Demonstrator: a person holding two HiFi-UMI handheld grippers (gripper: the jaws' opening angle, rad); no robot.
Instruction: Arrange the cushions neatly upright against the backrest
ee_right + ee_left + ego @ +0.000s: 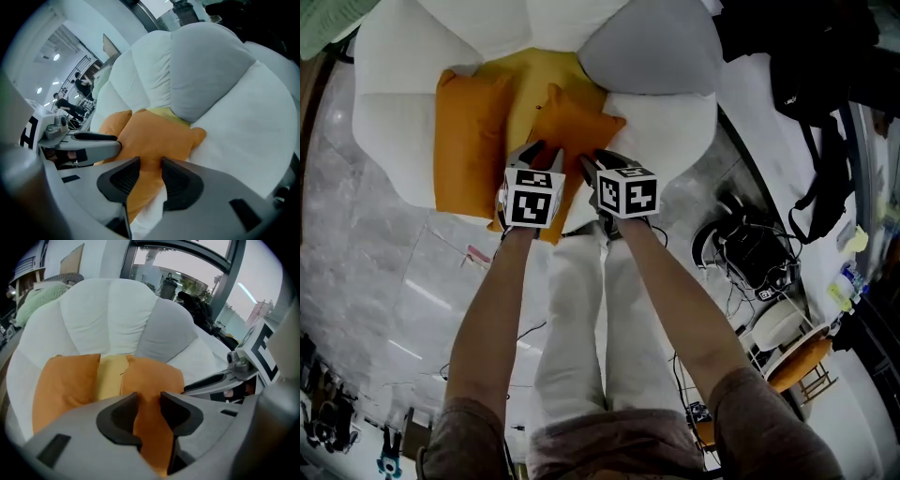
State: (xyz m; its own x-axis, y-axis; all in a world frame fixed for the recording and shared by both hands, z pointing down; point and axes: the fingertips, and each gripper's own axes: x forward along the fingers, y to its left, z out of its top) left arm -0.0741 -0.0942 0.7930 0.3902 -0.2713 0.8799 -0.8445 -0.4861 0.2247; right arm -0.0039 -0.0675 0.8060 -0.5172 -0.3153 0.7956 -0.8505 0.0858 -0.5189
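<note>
— What to note about the surface and the room?

— Looking down on a round armchair (389, 122) with white petal-shaped back sections, one grey section (652, 47) at the rear right and a yellow seat (525, 80). Stands on a pale marbled floor (384, 281). Off the chair's right side: black bags (806, 56), a tangle of cables (750, 253) and a small stool (797, 361) with an orange pad.

— And the cushions?

— Two, both orange. Left cushion (469, 141) lying along the seat's left edge, touching the white sections. Middle cushion (577, 127) slumped and skewed near the seat's front edge, one corner over the yellow centre. Neither standing upright against the backrest.

— Anything hidden or hard to make out?

— Cannot see the middle cushion's near edge in the head view, covered there by both marker cubes. Chair's rear cut off at the top of that view. Floor just in front of the chair lost behind white trousers (581, 309).

— State of the grippers?

— Left gripper (149, 398) spread wide over the near left part of the middle cushion. Right gripper (151, 165) just beside it, spread the same, over the near right part. Orange cloth in line with each gap, pads pressing on nothing. Cannot tell whether the tips touch the cloth.
</note>
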